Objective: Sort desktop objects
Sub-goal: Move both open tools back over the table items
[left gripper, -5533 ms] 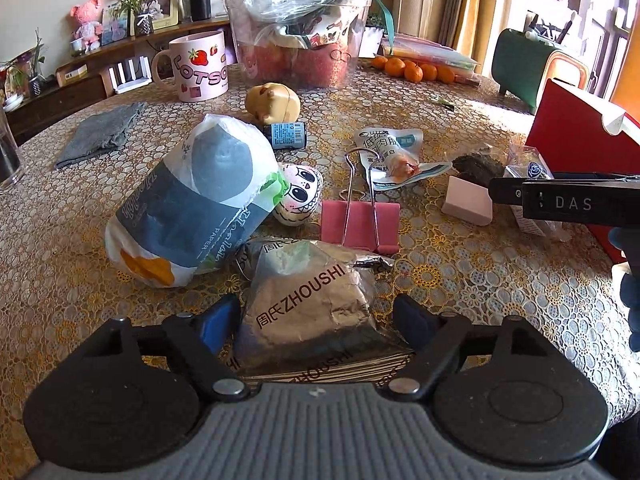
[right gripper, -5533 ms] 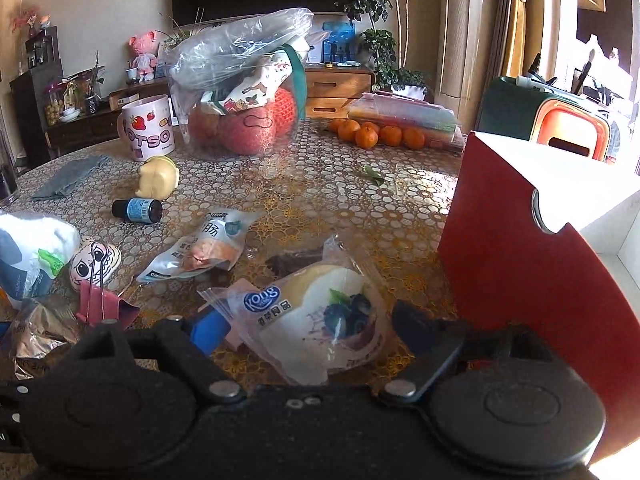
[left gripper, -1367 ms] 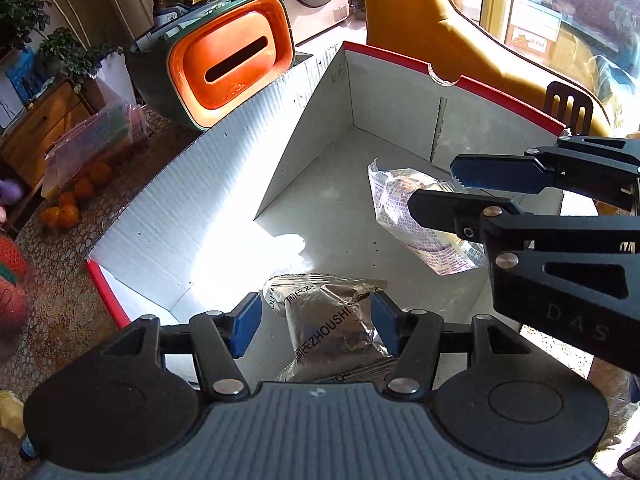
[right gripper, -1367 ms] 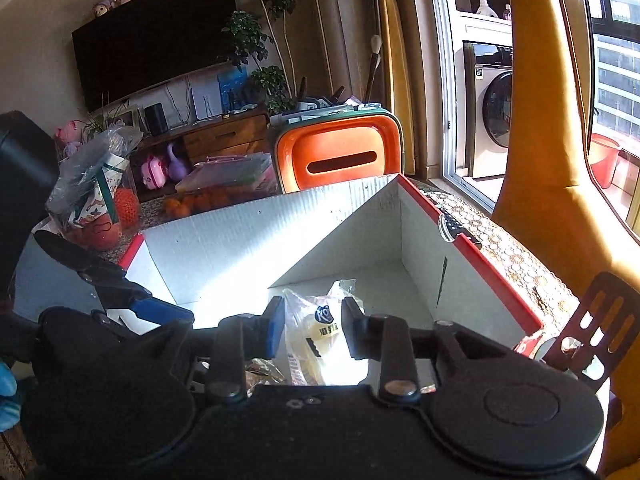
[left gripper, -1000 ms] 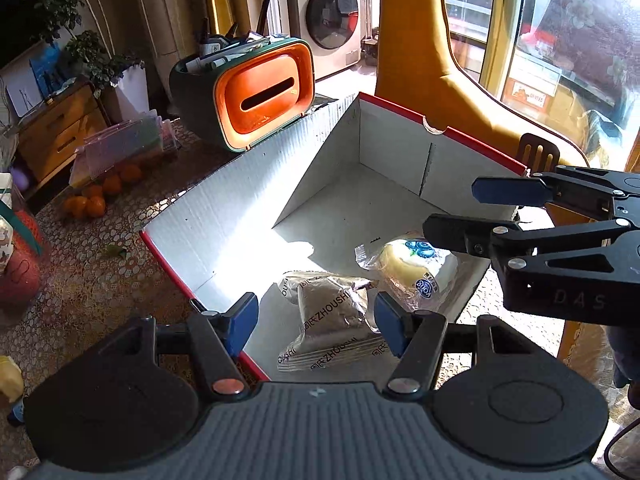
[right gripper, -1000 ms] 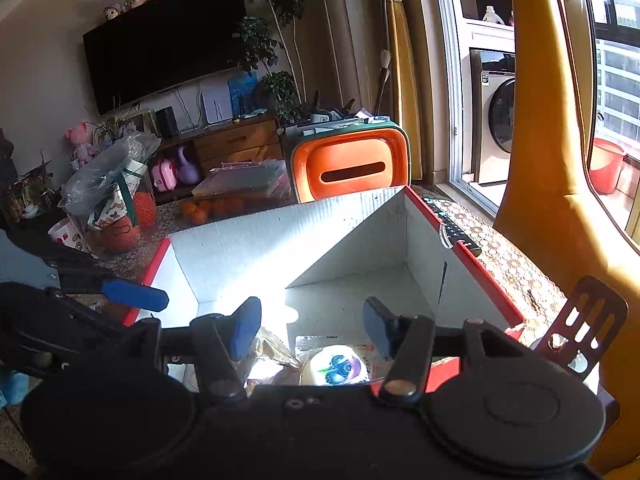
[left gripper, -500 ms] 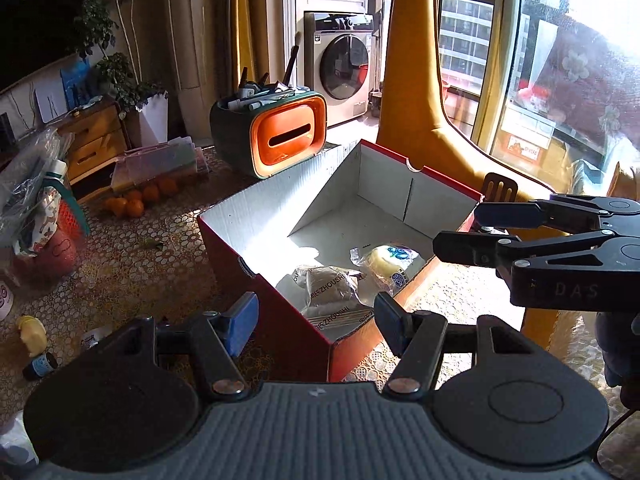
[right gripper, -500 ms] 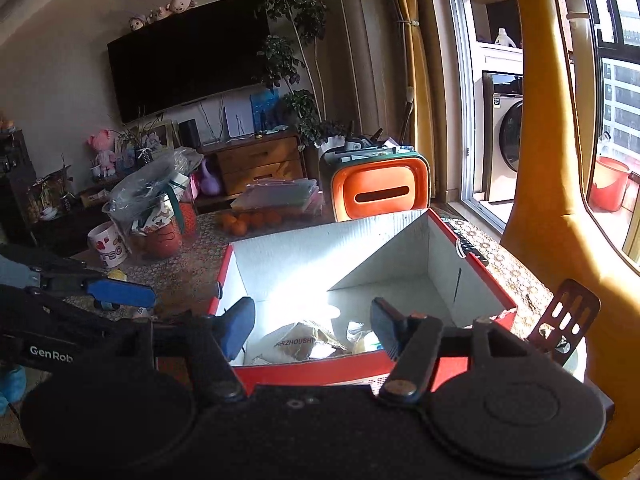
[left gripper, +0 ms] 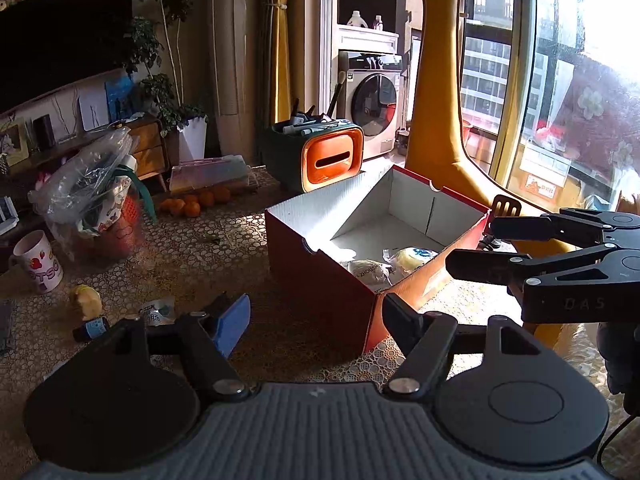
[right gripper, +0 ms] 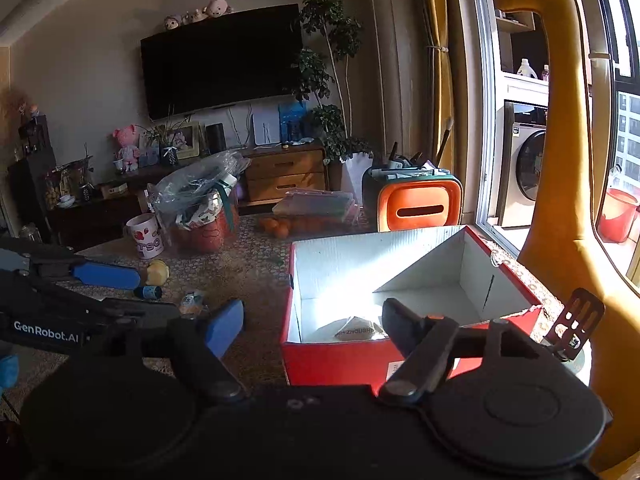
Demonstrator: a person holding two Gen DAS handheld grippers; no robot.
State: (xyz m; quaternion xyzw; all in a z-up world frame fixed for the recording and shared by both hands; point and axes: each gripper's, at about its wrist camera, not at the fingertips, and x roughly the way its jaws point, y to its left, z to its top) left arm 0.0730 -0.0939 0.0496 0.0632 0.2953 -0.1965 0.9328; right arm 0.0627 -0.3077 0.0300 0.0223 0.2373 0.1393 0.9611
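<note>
Home living room: wall television point(right gripper: 222, 60), wooden sideboard point(right gripper: 284, 174), washing machine point(left gripper: 374, 98).

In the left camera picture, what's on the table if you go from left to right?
Mug → yellow toy → oranges → orange holder → red box.

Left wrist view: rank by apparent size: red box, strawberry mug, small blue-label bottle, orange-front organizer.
1. red box
2. orange-front organizer, farther from the camera, so its real size relative to the box is unsure
3. strawberry mug
4. small blue-label bottle
</note>
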